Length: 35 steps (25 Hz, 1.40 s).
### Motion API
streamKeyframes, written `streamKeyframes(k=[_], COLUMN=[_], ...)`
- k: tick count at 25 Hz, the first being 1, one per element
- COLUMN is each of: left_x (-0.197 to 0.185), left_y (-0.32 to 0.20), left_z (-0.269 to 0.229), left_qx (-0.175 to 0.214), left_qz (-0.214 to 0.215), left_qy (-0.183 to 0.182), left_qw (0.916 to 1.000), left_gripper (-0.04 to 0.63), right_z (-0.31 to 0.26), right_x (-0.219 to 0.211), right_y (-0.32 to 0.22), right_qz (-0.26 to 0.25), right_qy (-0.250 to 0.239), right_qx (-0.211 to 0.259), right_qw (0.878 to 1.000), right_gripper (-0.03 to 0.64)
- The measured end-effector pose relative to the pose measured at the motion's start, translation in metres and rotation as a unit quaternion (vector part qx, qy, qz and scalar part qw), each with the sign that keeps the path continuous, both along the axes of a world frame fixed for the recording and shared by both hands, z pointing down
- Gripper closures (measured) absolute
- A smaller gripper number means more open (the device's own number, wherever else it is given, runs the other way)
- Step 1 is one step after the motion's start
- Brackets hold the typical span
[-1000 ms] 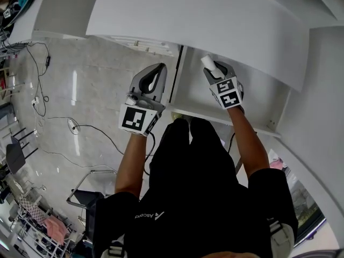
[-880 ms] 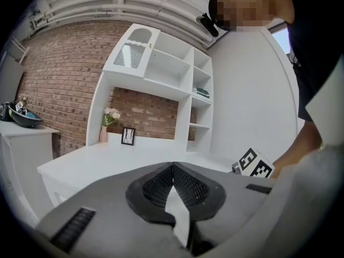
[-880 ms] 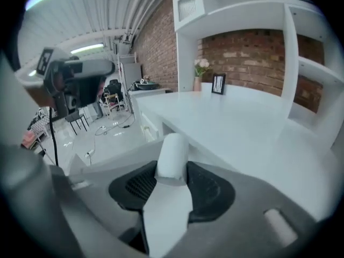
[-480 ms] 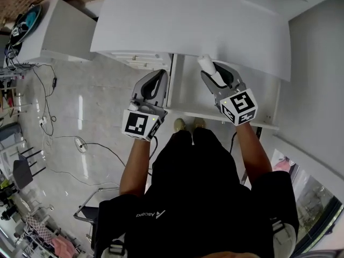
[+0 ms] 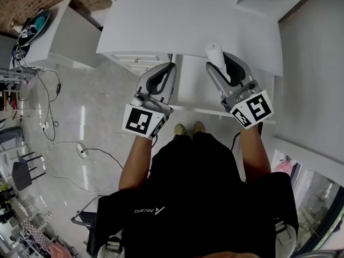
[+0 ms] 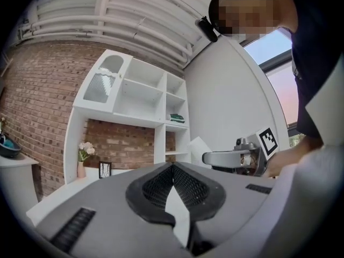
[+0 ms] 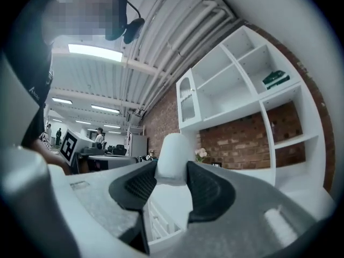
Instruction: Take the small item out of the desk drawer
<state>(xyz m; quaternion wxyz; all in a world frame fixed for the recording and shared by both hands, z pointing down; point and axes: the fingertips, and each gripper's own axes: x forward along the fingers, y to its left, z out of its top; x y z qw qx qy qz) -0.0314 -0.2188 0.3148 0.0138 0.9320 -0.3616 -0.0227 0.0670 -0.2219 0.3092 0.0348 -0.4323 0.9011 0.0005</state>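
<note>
My right gripper [image 5: 221, 63] is shut on a small white cylinder-shaped item [image 5: 215, 53], held over the open white desk drawer [image 5: 196, 90]. In the right gripper view the item [image 7: 174, 153] stands upright between the black pads [image 7: 207, 190] of the right gripper [image 7: 172, 172]. My left gripper [image 5: 165, 74] hovers beside it at the drawer's left edge, its jaws together with nothing in them. In the left gripper view the left gripper [image 6: 173, 172] shows its pads touching. The white desk top [image 5: 188, 20] lies just beyond both grippers.
A white shelf unit [image 6: 134, 95] stands against a brick wall, with a vase of flowers [image 6: 83, 155] on the desk. A white side table [image 5: 59, 36] is at the left. Cables [image 5: 80, 147] run over the glossy floor. The person's feet [image 5: 188, 128] are below the drawer.
The right gripper has lifted and shifted right with the white item still in it. The left gripper has moved a little right alongside. The view has tilted toward the desk.
</note>
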Motion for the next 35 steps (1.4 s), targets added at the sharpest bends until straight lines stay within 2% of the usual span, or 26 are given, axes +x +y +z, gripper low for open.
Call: streamKeyframes(k=[11, 23, 35], left_x=[0.001, 0.002, 0.008], left_y=[0.013, 0.015, 0.016], left_z=[-0.039, -0.036, -0.039], left_qx=[0.033, 0.033, 0.039], left_qz=[0.002, 0.006, 0.0], left_qy=[0.008, 0.002, 0.015], left_qw=[0.9994, 0.9994, 0.9991], left_gripper=[0.597, 0.597, 0.597], right_z=[-0.047, -0.041, -0.037], right_x=[0.008, 0.008, 0.014], right_y=[0.025, 0.03, 0.033], right_qz=[0.008, 0.01, 0.013], right_qy=[-0.012, -0.007, -0.01], right_qx=[0.061, 0.053, 0.054], right_qw=[0.998, 0.999, 0.998], right_gripper=[0.446, 0.446, 0.446])
